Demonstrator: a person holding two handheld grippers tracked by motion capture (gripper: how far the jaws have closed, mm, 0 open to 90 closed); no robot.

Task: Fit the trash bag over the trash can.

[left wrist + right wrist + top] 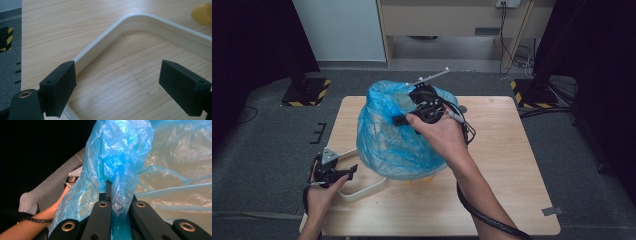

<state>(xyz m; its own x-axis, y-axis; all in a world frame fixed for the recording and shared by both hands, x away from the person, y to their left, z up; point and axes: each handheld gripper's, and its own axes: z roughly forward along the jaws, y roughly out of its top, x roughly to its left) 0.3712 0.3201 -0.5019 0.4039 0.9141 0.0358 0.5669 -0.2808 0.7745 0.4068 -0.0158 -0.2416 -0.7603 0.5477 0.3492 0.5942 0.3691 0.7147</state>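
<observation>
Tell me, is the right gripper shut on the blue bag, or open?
Shut on it. In the right gripper view, the right gripper has its jaws closed with a bunched fold of the blue bag pinched between them.

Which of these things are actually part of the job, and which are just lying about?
In use:
- blue bag, pinched by the right hand-held gripper
- white frame, between the open jaws of the left hand-held gripper

Lying about:
- yellow thing on the table
- cables on the floor behind

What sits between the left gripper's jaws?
Bare wooden table in the left gripper view; the white frame passes by one pad of the open left gripper.
</observation>
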